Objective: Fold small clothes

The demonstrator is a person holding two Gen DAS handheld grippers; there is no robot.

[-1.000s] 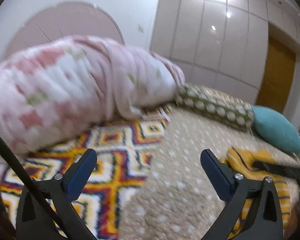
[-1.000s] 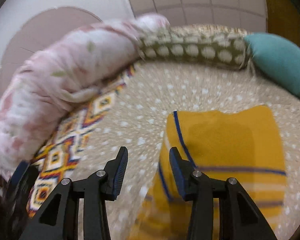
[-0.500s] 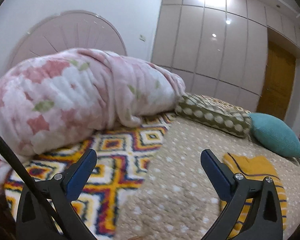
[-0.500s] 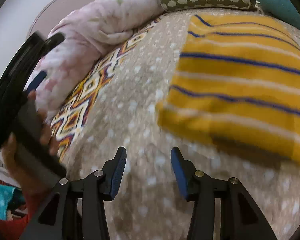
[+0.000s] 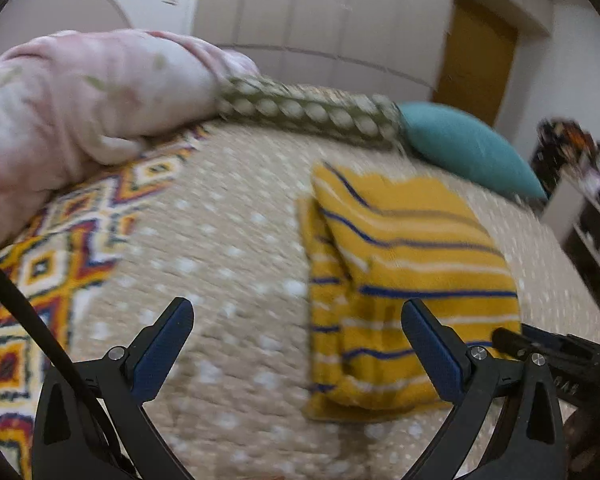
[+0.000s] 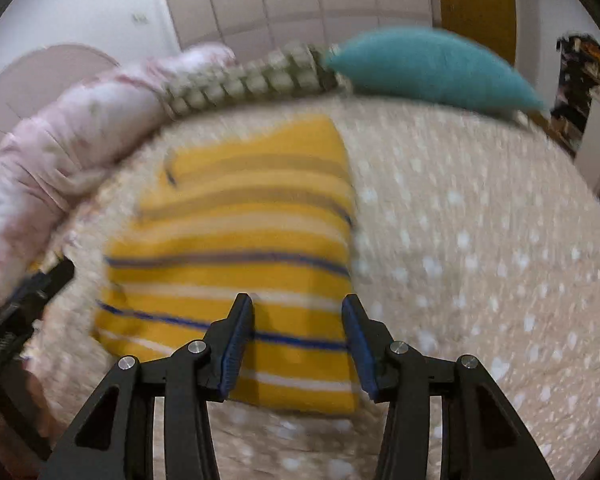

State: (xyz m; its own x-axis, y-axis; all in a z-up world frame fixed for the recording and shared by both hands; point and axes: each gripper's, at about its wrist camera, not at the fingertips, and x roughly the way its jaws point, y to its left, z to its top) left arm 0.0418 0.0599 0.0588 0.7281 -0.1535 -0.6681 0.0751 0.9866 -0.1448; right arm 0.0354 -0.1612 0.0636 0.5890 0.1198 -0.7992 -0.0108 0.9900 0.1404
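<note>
A folded yellow garment (image 5: 400,272) with blue and white stripes lies on the beige dotted bedspread (image 5: 228,264). It also shows in the right wrist view (image 6: 240,248). My left gripper (image 5: 298,316) is wide open and empty, hovering over the bedspread with its right finger over the garment's near left part. My right gripper (image 6: 298,312) is open and empty, just above the garment's near edge. The right gripper's body (image 5: 556,352) shows at the right of the left wrist view, and the left gripper's body (image 6: 24,300) at the left of the right wrist view.
A pink floral blanket (image 5: 80,108) is heaped at the back left. A patterned bolster (image 5: 308,108) and a teal pillow (image 5: 468,148) lie along the back. A colourful geometric rug-like cover (image 5: 48,264) is at the left. Shelving (image 5: 588,224) stands to the right.
Both views swung toward the garment. The left gripper moved right so the garment sits near its right finger. The right gripper came round to the garment's near edge.
</note>
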